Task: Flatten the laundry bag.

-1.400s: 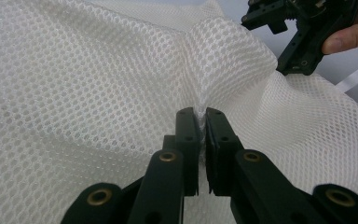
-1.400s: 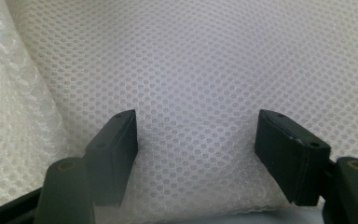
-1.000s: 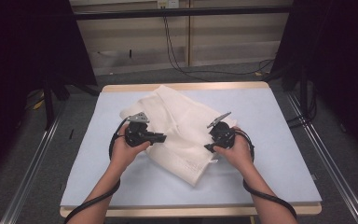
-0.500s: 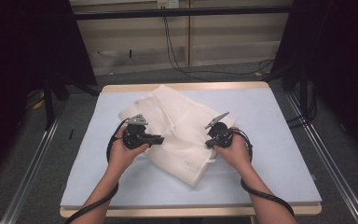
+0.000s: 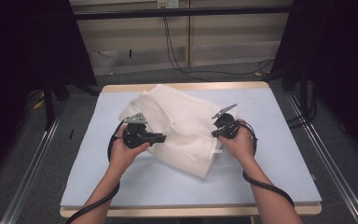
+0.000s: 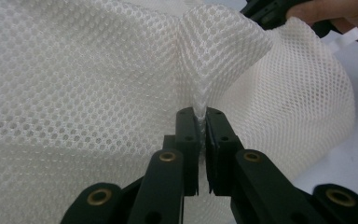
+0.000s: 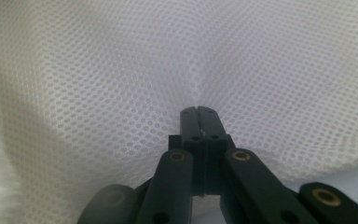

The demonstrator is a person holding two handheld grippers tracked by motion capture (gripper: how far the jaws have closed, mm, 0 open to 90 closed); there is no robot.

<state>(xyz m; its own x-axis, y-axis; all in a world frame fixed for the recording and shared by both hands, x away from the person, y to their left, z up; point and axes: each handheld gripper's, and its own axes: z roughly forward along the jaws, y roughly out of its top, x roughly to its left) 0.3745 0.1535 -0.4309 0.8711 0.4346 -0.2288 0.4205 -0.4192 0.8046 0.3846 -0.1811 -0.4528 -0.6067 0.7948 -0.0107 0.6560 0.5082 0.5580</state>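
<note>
Item: white honeycomb-mesh fabric bag [image 5: 182, 128], pinched at both sides.
Left gripper [image 6: 199, 122] clamps a raised mesh pleat; right gripper [image 7: 199, 114], jaws just closed, nips mesh ahead (grip looks thin). Lift both evenly, keeping tension gentle.

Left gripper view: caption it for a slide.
Left gripper pinching a fold of white mesh bag.

High view: overhead, looking forward and down on the table [image 5: 279, 116]. Both gripper views sit very near the white mesh bag [image 5: 186, 126] [image 6: 74, 84] [image 7: 121, 70], shared by all three.
</note>
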